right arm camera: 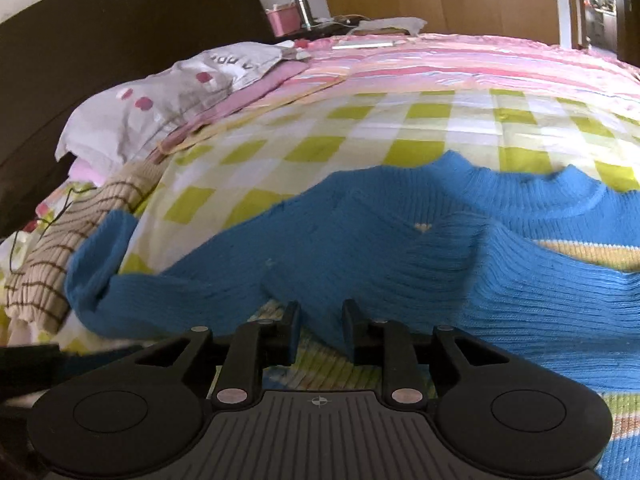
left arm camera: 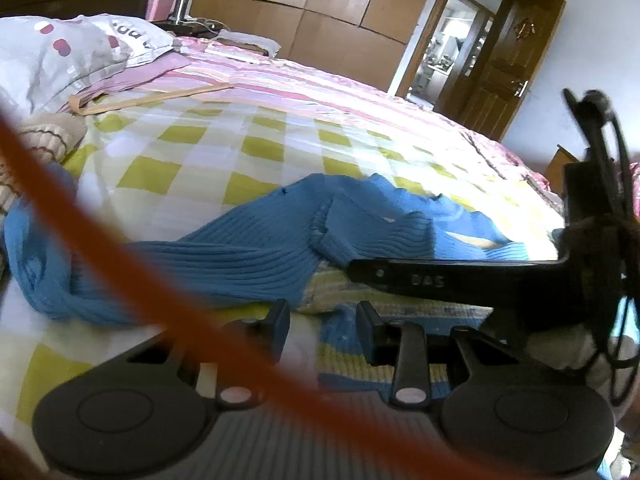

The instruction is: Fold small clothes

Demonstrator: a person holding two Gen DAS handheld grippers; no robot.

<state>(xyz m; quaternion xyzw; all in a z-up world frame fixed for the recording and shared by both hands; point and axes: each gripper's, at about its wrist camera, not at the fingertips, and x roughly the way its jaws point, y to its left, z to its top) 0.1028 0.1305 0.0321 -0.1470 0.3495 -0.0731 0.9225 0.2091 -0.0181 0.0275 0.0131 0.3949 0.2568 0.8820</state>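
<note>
Holding both jaws a little apart, you grip nothing: the right gripper [right arm camera: 320, 330] and the left gripper [left arm camera: 322, 330] stand over the blue sweater [right arm camera: 380, 240], which lies on the checked sheet [right arm camera: 280, 148], probably for smoothing. A blurred orange cord [left arm camera: 120, 240] hides part of the left view.
</note>
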